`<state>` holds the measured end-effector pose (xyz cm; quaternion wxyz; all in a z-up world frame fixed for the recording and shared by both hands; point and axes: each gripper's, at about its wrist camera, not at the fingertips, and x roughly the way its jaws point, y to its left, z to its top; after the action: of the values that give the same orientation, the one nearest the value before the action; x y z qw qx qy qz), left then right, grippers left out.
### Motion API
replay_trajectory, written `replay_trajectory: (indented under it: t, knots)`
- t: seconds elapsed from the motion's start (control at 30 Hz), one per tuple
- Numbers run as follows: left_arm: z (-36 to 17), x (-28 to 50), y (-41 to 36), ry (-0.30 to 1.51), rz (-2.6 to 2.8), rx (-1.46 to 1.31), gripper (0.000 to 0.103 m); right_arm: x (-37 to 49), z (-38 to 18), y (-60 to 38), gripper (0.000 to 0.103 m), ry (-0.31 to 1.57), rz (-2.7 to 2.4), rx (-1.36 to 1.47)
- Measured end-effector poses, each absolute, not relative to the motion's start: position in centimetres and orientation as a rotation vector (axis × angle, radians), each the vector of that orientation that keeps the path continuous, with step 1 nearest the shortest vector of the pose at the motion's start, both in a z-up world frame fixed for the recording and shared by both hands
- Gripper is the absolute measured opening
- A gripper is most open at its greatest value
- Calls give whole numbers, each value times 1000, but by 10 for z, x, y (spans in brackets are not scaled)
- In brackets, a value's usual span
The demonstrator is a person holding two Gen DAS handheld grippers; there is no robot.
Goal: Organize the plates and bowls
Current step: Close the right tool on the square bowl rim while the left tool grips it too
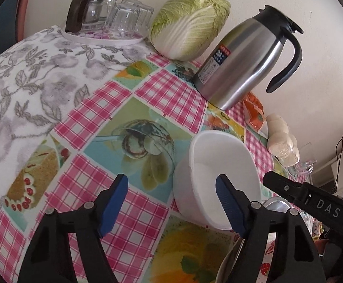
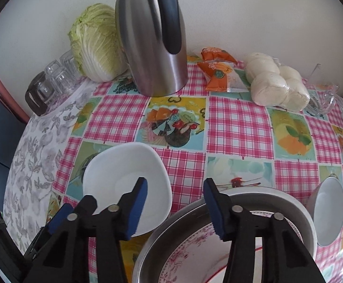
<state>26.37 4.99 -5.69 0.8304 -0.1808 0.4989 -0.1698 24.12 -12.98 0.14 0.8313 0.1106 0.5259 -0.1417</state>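
Note:
A white squarish bowl (image 1: 221, 179) stands on the checked tablecloth; it also shows in the right wrist view (image 2: 124, 184). My left gripper (image 1: 171, 202) is open, its right finger inside the bowl and its left finger well outside the wall. My right gripper (image 2: 175, 207) is open and empty above a stack: a metal dish (image 2: 152, 247) holding a pink-patterned plate (image 2: 190, 257), inside a white bowl rim (image 2: 296, 212). Another small white bowl (image 2: 328, 214) stands at the right. The right gripper's arm (image 1: 313, 200) shows at the right of the left wrist view.
A steel thermos jug (image 1: 244, 63) (image 2: 152, 47) and a cabbage (image 1: 190, 21) (image 2: 95, 44) stand at the back by the wall. A tray of upturned glasses (image 1: 114, 18) is back left. Orange packets (image 2: 218, 75), bagged buns (image 2: 277, 82) and a glass jug (image 2: 322, 101) are back right.

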Motion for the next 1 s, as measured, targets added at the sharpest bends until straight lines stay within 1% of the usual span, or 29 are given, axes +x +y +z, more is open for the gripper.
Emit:
replay_trajectory:
  t: [0.03,0.07,0.1,0.13,0.17,0.23,0.3,0.33,0.5,0.6,0.83,1.0]
  knots:
    - [-59,264,48,1066,-364,-387,72,243,-2,-128,44,1122,-297,231]
    - [-61,265,47,1071,-366,-389,69,244,-4,-127,42,1129,-294,226]
    - [-64,265,46,1077,-365,-388,68,246,-7,-125,40,1135,-293,222]
    - [-66,266,46,1082,-363,-388,67,247,-10,-124,36,1141,-290,219]
    - [-67,266,45,1084,-362,-391,63,249,-12,-123,33,1148,-287,216]
    - [-71,267,44,1096,-371,-400,57,251,-16,-121,23,1156,-286,208]
    - [-73,268,42,1098,-385,-407,54,254,-20,-119,17,1164,-278,205]
    - [-72,268,41,1098,-391,-405,51,255,-21,-118,16,1166,-281,196]
    - [-72,268,33,1102,-395,-387,48,258,-28,-118,10,1181,-298,173]
    - [-72,268,30,1101,-397,-380,46,260,-31,-119,10,1190,-297,171]
    - [-74,268,27,1101,-385,-375,45,263,-32,-114,10,1183,-278,123]
    - [-80,268,35,1112,-351,-384,36,263,-33,-107,9,1192,-212,130]
